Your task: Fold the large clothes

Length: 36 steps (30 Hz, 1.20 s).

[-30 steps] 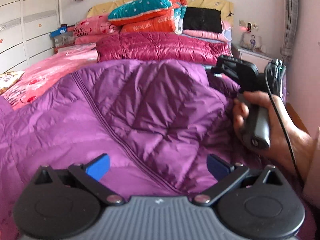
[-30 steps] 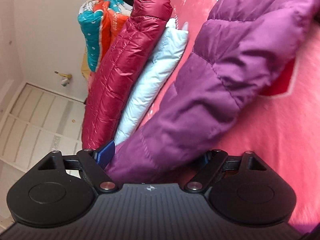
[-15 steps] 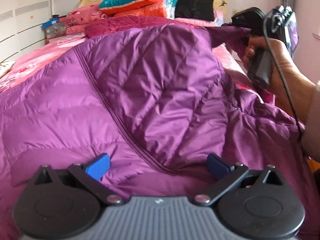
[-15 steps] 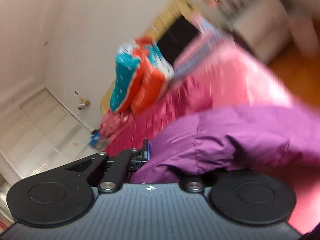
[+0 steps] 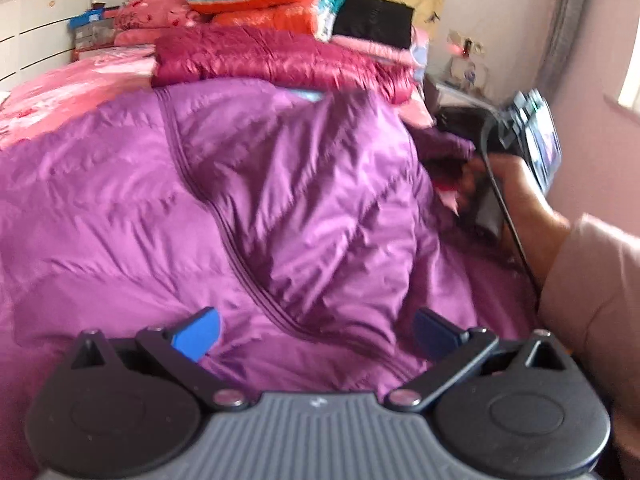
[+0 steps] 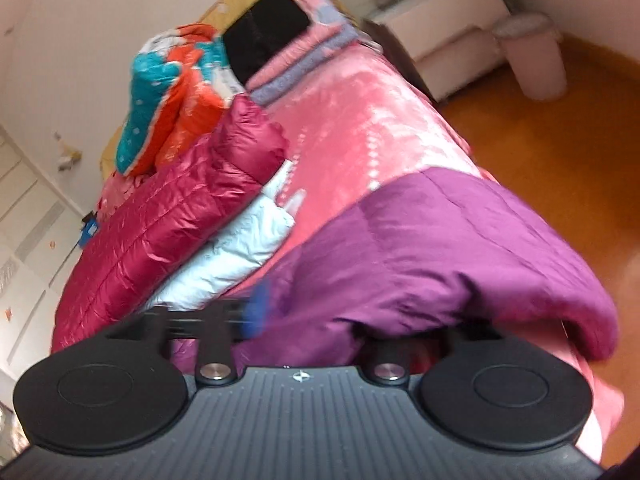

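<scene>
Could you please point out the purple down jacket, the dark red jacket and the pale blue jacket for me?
purple down jacket (image 5: 304, 184), left wrist view, quilted front panel.
dark red jacket (image 6: 160, 236), right wrist view, glossy body.
pale blue jacket (image 6: 236, 252), right wrist view, folded edge.

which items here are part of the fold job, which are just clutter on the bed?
In the job:
purple down jacket
left gripper, jaws open over it
right gripper, jaws opening, purple sleeve between them

Lying about:
crimson jacket
pale blue jacket
teal and orange quilt
black folded item
pink bedspread
</scene>
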Available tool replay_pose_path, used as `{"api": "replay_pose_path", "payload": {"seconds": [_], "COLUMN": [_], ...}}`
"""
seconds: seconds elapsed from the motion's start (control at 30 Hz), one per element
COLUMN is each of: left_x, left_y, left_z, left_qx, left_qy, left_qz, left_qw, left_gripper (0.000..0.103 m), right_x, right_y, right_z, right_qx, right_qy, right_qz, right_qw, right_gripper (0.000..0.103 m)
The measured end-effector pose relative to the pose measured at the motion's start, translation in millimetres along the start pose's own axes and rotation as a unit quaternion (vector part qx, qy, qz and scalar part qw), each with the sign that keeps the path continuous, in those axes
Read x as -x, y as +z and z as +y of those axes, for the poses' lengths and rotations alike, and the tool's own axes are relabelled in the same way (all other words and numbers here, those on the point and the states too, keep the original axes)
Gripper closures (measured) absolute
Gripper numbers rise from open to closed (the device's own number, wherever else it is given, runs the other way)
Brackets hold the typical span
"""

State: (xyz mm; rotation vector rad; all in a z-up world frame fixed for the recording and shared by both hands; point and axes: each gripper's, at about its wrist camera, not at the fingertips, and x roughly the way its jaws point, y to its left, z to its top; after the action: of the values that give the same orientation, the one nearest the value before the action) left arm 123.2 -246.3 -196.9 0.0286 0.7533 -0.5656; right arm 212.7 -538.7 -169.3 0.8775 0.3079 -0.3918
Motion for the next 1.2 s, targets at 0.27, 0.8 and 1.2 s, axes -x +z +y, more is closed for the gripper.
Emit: {"api": "replay_pose_path", "payload": {"seconds": [0.27,0.8,1.2], "left_x": [68.8,109.9,60.3], "left_y": [27.9,56.5,16.1], "left_z": [30.1,227.7,310.8], "left_qx": [0.023,0.012,0.092], "left_qy": [0.056,0.388,0.429], "left_qz": [-0.085,-0.102,-0.005], "left_qw": [0.9945,0.916,0.8985], "left_gripper": [0.001,0.001,0.001], "right_x": [47.4,124.5,104.5], "right_y": [-0.5,-108.0,-197.0], "right_z": [-6.5,106.9,176.8], "right_qx": [-0.025,0.213,0.288], "right_qy": [0.029,0.156,0.226], "right_qz": [-0.001,0.051,0.192], "right_qw": [0.999,0.963,0.911], "right_gripper": [0.006,0.002,0.002]}}
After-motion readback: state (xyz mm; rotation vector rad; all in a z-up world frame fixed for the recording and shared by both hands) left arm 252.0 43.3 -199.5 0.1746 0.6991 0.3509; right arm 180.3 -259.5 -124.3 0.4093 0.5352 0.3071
